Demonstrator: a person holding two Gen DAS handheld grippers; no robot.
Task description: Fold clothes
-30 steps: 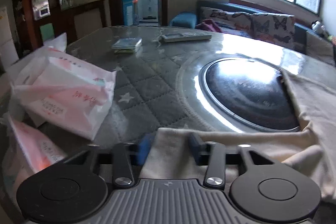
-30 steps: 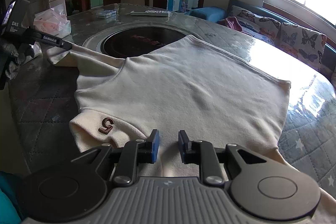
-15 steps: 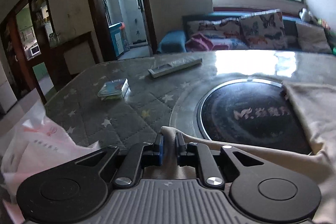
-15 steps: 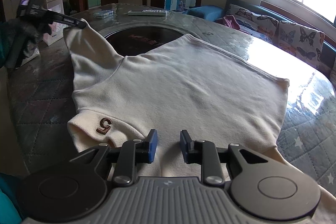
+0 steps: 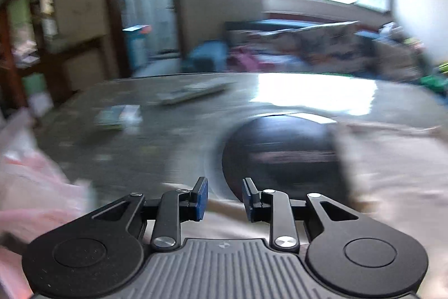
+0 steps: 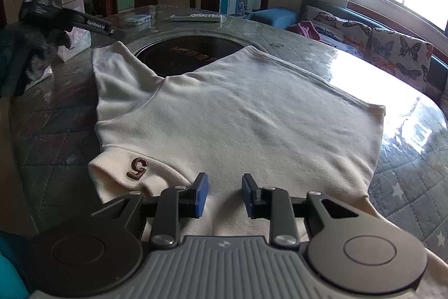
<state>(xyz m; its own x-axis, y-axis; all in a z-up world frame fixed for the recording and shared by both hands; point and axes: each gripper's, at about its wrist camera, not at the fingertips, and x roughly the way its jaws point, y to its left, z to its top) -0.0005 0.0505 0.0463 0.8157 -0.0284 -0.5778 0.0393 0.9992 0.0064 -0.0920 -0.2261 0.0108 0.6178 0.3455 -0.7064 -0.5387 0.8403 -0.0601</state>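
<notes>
A cream sweater [image 6: 238, 114] lies spread flat on the round table, its collar with a brown "5" patch [image 6: 137, 168] near me. Its far sleeve [image 6: 112, 66] lies laid out flat by the dark hob. My right gripper [image 6: 222, 194] is open and empty, just above the sweater's near edge. My left gripper [image 5: 222, 198] is open and empty, above cream cloth [image 5: 392, 173]; this view is blurred by motion. In the right wrist view the left gripper [image 6: 112, 30] hovers above the sleeve's tip, apart from it.
A dark round hob [image 6: 190, 52] is set in the quilted table [image 6: 56, 116]. A remote [image 6: 196, 17] and a small box [image 6: 137, 18] lie at the far side. Pink tissue packs [image 5: 30, 181] sit at the left edge. A sofa [image 6: 378, 46] stands beyond.
My left gripper was shut on the sleeve and lifted it; now it has opened, the sleeve lies flat, and the gripper is moving. My right gripper has stayed open in place.
</notes>
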